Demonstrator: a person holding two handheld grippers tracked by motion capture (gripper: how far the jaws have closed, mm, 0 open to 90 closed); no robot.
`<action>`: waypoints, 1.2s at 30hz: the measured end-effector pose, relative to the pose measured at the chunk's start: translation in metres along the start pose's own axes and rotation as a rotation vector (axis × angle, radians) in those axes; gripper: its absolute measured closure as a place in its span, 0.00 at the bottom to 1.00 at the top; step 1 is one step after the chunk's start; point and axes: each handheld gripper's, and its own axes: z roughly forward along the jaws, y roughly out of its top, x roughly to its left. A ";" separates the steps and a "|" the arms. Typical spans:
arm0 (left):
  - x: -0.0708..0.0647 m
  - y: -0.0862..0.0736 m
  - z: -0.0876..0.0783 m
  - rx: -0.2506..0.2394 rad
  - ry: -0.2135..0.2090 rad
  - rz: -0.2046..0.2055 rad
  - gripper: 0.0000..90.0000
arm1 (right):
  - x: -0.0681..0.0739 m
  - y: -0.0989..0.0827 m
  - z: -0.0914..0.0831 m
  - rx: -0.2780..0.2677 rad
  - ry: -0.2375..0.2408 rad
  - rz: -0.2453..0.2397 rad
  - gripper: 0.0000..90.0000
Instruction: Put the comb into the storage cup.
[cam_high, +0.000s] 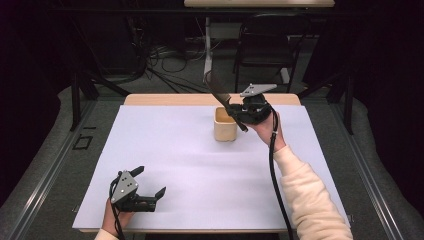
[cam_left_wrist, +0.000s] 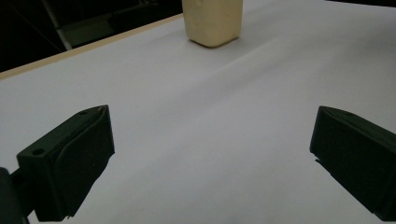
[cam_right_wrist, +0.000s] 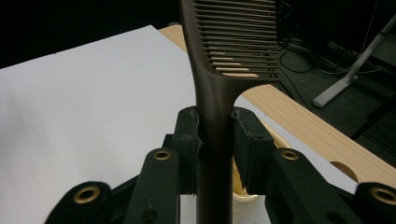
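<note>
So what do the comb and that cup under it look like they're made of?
The comb, clamped in the right gripper, looks like dark brown moulded plastic: matte, with even, uniform teeth. The cup looks like pale wood or bamboo, matte cream with rounded corners; it could be plastic, since no grain is visible.

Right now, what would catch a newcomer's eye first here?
The dark comb, clamped by its handle in the right gripper and held above the cream cup near the table's far edge. Next, the left gripper, jaws wide open, resting on the white sheet at the near left.
</note>
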 end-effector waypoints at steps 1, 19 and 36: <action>0.000 0.000 0.000 0.001 0.000 0.000 0.00 | 0.000 0.001 0.000 -0.002 -0.001 -0.005 0.81; 0.000 0.000 0.001 0.001 -0.002 0.000 0.00 | -0.008 0.010 0.006 -0.017 -0.019 -0.001 0.81; 0.000 0.000 0.000 0.001 -0.002 0.002 0.00 | -0.012 0.017 0.020 -0.034 -0.019 0.001 0.81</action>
